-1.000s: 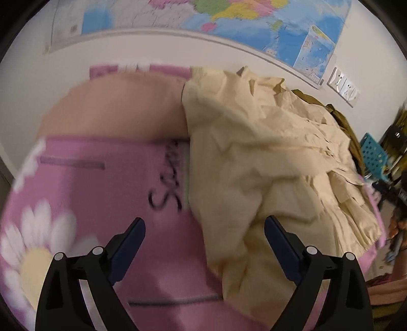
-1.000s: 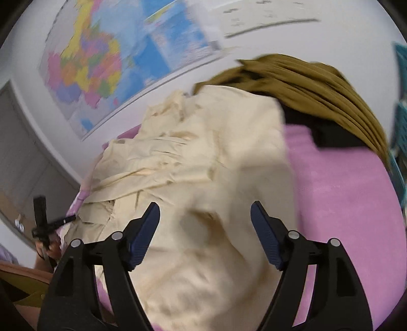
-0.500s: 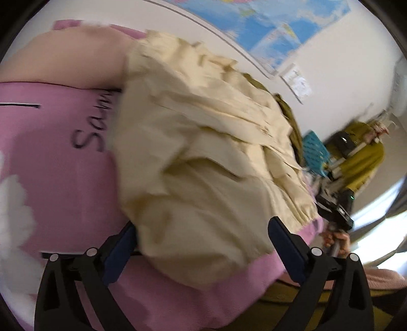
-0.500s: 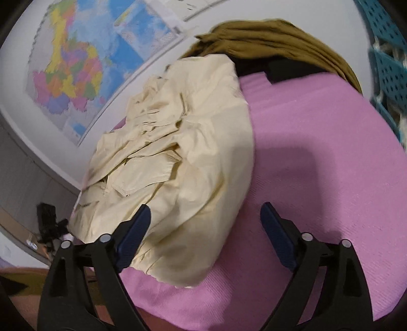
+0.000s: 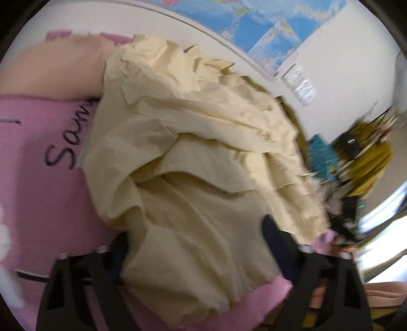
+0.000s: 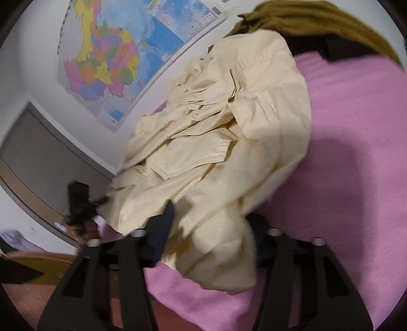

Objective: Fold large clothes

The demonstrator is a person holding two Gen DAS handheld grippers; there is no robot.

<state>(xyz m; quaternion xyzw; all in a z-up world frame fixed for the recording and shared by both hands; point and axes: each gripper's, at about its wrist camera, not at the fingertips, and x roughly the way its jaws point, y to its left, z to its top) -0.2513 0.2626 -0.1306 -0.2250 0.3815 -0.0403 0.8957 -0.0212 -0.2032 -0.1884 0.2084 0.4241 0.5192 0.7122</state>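
A crumpled cream-yellow shirt (image 5: 203, 157) lies in a heap on a pink bedsheet (image 5: 38, 178); it also shows in the right wrist view (image 6: 229, 142) on the same sheet (image 6: 356, 152). My left gripper (image 5: 195, 244) is open, its jaws astride the near hem of the shirt; the cloth covers the left finger. My right gripper (image 6: 213, 229) is open with a fold of the shirt's near edge between its jaws, hiding part of the right finger.
A peach pillow (image 5: 58, 68) lies at the bed's head. Olive-brown clothes (image 6: 318, 20) are piled behind the shirt. A world map (image 6: 122, 51) hangs on the wall. A teal basket (image 5: 321, 155) stands beyond the bed. The bed edge is close below both grippers.
Both grippers have moved in onto the shirt's near edge, so cloth now lies between the jaws. The right gripper's jaws stand closer together than before.
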